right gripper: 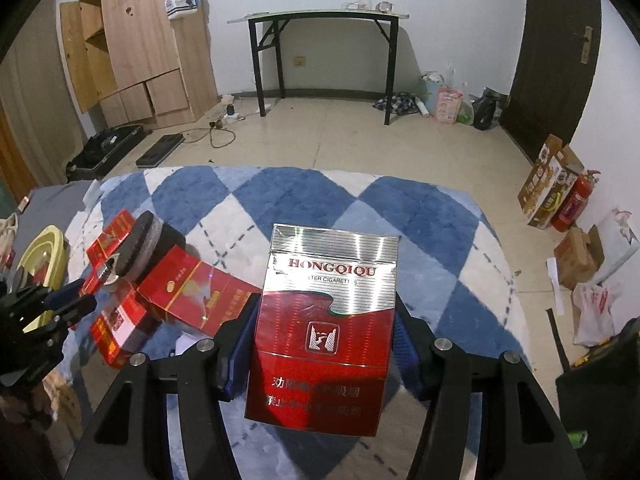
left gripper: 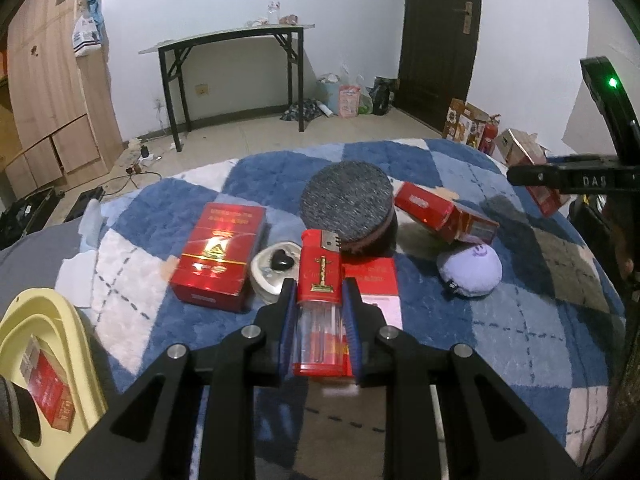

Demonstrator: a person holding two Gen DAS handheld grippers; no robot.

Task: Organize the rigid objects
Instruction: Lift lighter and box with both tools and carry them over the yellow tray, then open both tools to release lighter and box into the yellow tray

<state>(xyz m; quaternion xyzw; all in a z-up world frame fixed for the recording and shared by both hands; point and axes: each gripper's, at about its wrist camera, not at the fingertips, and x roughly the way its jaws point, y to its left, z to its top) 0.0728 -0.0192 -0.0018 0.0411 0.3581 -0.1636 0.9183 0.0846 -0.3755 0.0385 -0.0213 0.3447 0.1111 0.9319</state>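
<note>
A: What is in the room behind?

B: A black-legged table [right gripper: 320, 16] stands against the white wall, with small items on top, too small to tell. Left of it is a wooden wardrobe [right gripper: 136, 40] with a plastic bag [right gripper: 182, 0] hanging on it.

A: And on the right?

B: A dark door [right gripper: 556, 48]. Bags [right gripper: 452, 100] sit on the tiled floor [right gripper: 320, 136] between table and door. Further right, a red fire extinguisher [right gripper: 572, 200] stands touching a cardboard box [right gripper: 546, 184].
</note>
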